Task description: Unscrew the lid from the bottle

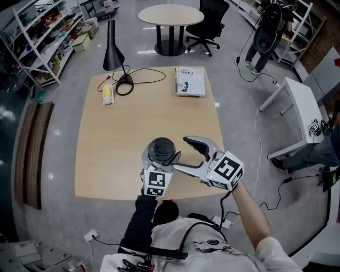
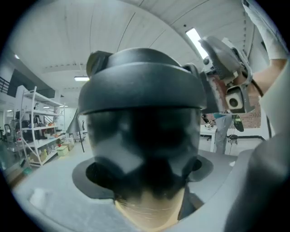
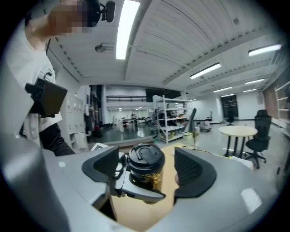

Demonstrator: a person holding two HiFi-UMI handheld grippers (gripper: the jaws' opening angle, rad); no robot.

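A bottle (image 1: 161,154) with a black lid (image 1: 161,149) stands near the front edge of the wooden table (image 1: 133,133). My left gripper (image 1: 161,161) reaches in from below and is shut on the bottle's body. In the left gripper view the bottle (image 2: 142,136) and lid (image 2: 140,81) fill the frame between the jaws. My right gripper (image 1: 181,154) comes from the right, open, with its jaws just right of the lid. In the right gripper view the lid (image 3: 146,157) sits ahead between the spread jaws, touching neither, and the left gripper (image 3: 136,190) clasps the body below.
At the table's far side lie a black lamp (image 1: 112,48) with its coiled cable (image 1: 133,79), a yellowish object (image 1: 108,94) and a book (image 1: 189,81). Beyond stand a round table (image 1: 171,15) and office chair (image 1: 210,21). A white desk (image 1: 300,111) stands right, shelves (image 1: 48,37) left.
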